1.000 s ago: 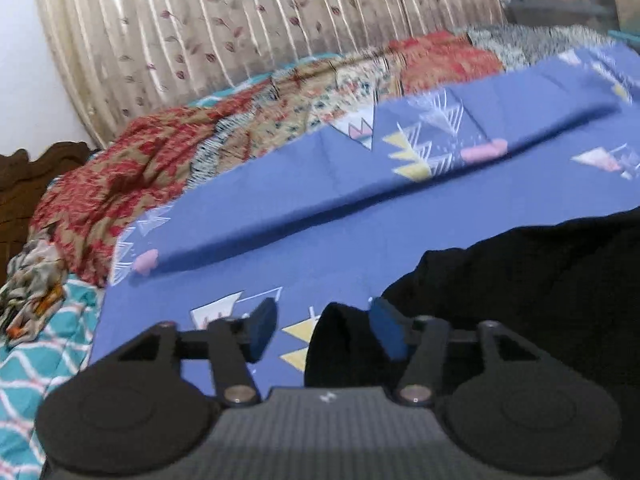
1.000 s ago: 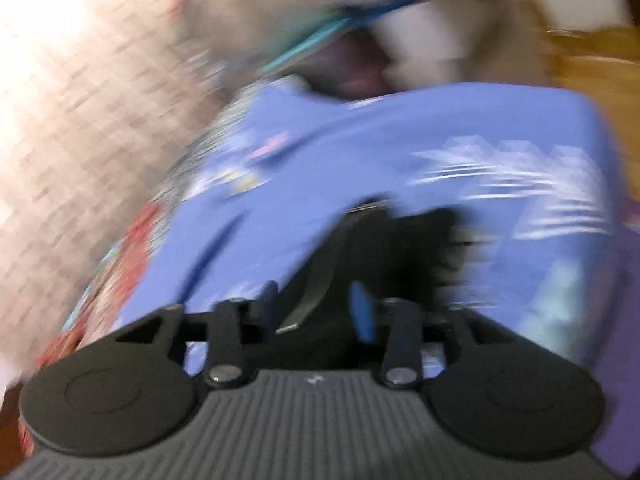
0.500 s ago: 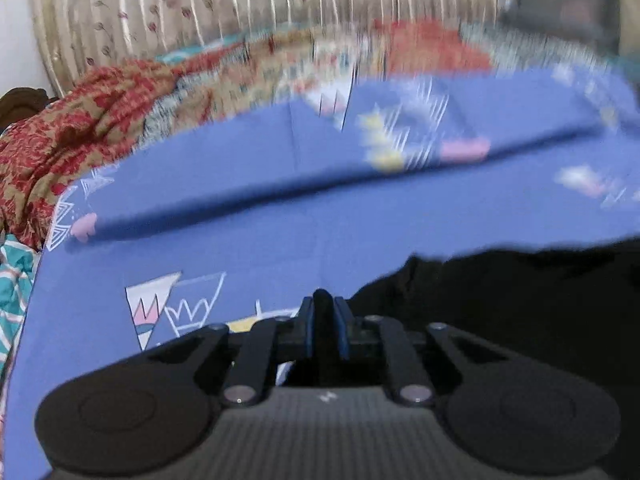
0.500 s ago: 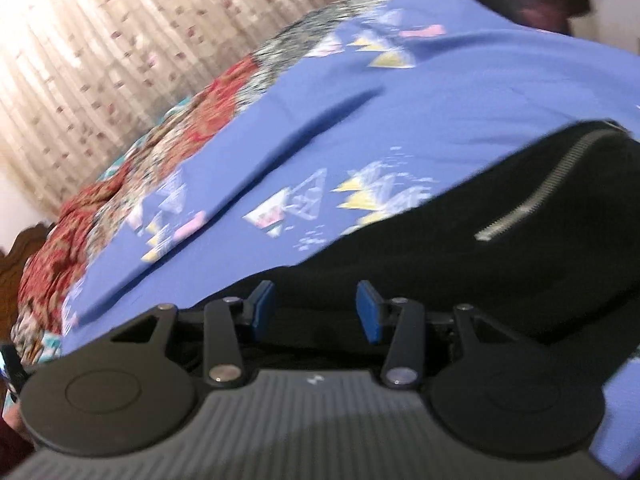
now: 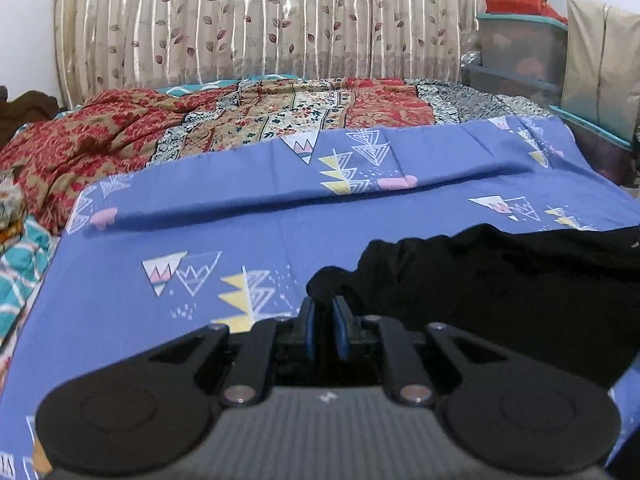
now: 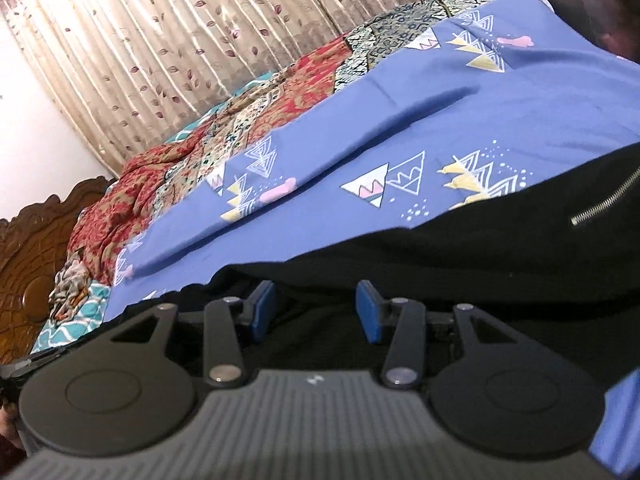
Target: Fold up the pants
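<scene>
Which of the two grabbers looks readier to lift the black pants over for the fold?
Probably the left gripper: it is already pinched shut on an edge of the black pants. The right gripper stands open over the cloth, gripping nothing.

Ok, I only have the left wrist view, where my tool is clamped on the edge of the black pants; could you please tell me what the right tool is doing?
Observer: The right tool is open, its blue pads apart just above the black pants, pressing on nothing.
Operator: Thank you; is there anything on the pants near it that I should avoid?
Observer: Yes, a metal zipper shows on the fabric to the right of that tool, clear of its pads.
</scene>
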